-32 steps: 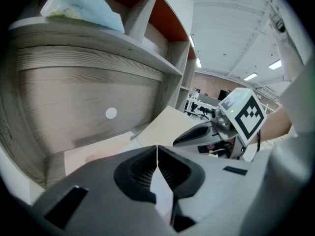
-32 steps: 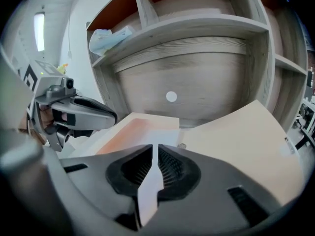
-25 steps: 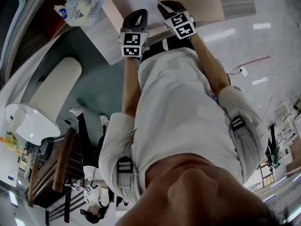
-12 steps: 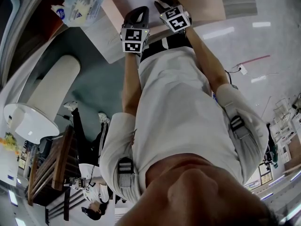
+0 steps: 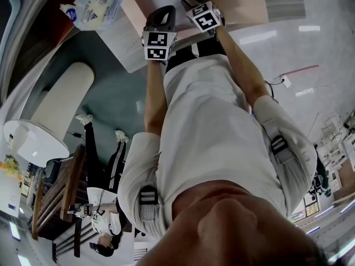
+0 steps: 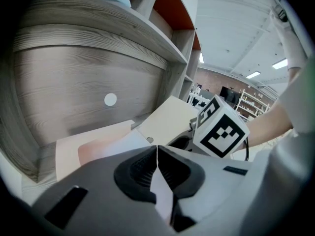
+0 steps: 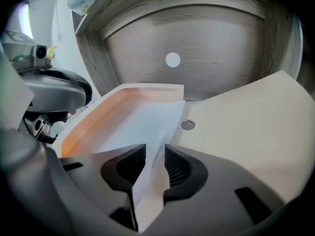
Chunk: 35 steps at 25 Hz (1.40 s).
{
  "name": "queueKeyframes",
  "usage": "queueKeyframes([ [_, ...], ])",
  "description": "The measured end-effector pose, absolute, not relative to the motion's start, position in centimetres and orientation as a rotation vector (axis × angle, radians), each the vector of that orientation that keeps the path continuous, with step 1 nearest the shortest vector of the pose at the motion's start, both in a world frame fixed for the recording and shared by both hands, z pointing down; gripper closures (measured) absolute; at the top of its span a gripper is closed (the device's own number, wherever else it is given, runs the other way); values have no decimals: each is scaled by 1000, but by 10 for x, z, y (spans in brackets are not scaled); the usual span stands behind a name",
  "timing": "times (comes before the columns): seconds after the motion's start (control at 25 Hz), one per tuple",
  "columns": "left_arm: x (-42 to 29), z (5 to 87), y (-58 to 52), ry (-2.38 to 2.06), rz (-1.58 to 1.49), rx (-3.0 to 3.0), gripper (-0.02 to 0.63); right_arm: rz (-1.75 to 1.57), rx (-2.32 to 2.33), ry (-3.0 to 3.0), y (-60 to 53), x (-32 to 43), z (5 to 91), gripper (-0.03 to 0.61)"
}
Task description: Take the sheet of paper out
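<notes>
A white sheet of paper [image 7: 142, 127] lies in an open peach folder [image 7: 98, 114] whose cream flap [image 7: 246, 127], with a snap button, is folded back to the right. My right gripper [image 7: 155, 154] has just been opening its jaws; the sheet's near edge runs between them, but the pads stand off it. My left gripper [image 6: 156, 154] is shut on the sheet's [image 6: 123, 144] near edge, just left of the right gripper's marker cube [image 6: 219, 129]. In the head view both grippers, left [image 5: 158, 37] and right [image 5: 202, 16], sit at the folder's [image 5: 233, 4] near edge.
The folder rests in a grey wood-grain shelf bay whose back panel [image 7: 197, 38] carries a white round dot. A plastic bag [image 5: 94, 4] lies on the surface to the left. A white round table [image 5: 39, 143] and another person [image 5: 102, 220] are on the floor below.
My right gripper has moved further toward the folder and its marker cube has tilted. The left gripper has kept its place.
</notes>
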<state>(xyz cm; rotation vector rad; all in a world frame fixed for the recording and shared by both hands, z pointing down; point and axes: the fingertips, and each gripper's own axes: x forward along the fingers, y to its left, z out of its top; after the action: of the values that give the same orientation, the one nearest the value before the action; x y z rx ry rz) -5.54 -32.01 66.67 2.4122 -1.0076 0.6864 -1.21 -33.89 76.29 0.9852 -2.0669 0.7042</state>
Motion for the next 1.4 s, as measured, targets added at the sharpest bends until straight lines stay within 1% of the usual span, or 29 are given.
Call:
queueKeyframes([
  [0.4,-61,666,-319,-1017,676,2399,591,698,994,-2008,-338,-10,781,452],
  [0.6,-61,668,-318,-1008,678,2397,591,674,1015,-2000,-339,-9,783,486],
  [0.8,-59,668,-320,-998,678,2403,591,660,1046,-1970,-343,-2,785,549],
  [1.4,-53,665,-319,-951,688,2442,591,662,1075,-1932,-346,9,783,558],
])
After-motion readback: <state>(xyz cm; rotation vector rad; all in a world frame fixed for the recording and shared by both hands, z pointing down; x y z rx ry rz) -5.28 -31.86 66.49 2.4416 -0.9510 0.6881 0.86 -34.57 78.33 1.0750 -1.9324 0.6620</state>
